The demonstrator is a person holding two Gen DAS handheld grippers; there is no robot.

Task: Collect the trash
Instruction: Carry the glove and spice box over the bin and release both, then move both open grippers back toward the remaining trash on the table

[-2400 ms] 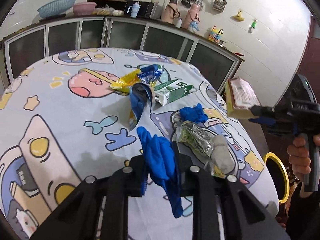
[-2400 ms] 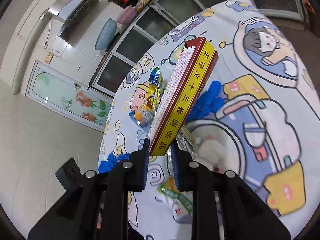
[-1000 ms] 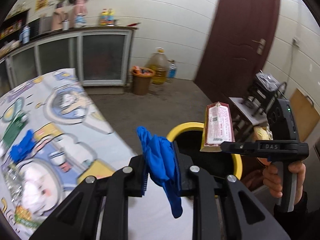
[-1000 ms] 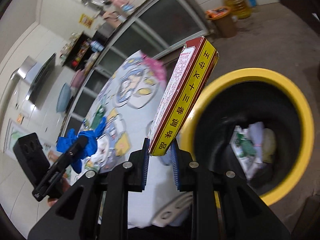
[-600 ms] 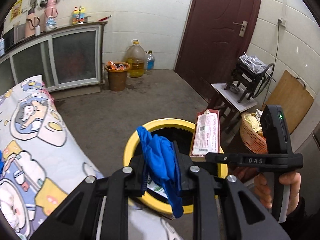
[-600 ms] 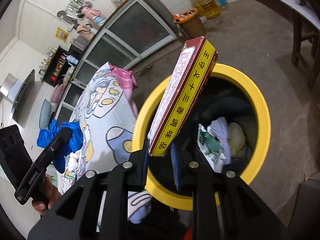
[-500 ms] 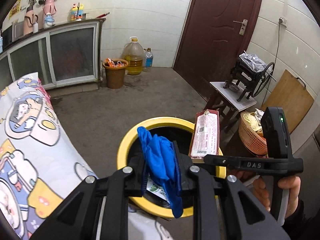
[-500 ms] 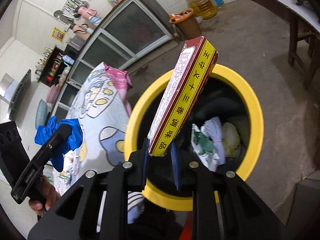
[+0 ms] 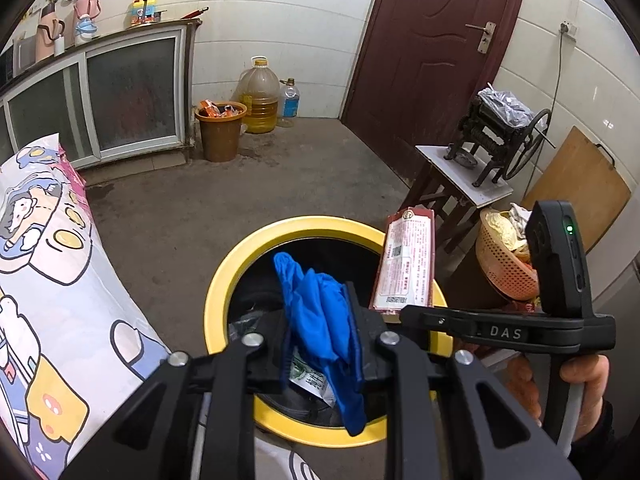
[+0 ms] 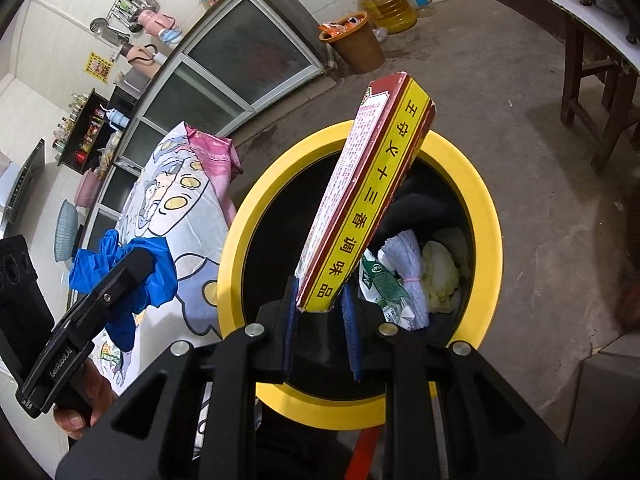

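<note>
Both tools are hanging over one yellow-rimmed bin: the left tool is clamping one blue glove, while the right tool, its fingers parting, is barely gripping one red-and-yellow box tilted above several trash pieces inside.

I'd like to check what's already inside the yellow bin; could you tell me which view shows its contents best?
The right wrist view: it looks down into the yellow bin, showing a green-white packet. In the left wrist view, the blue glove hides most of the interior.
</note>
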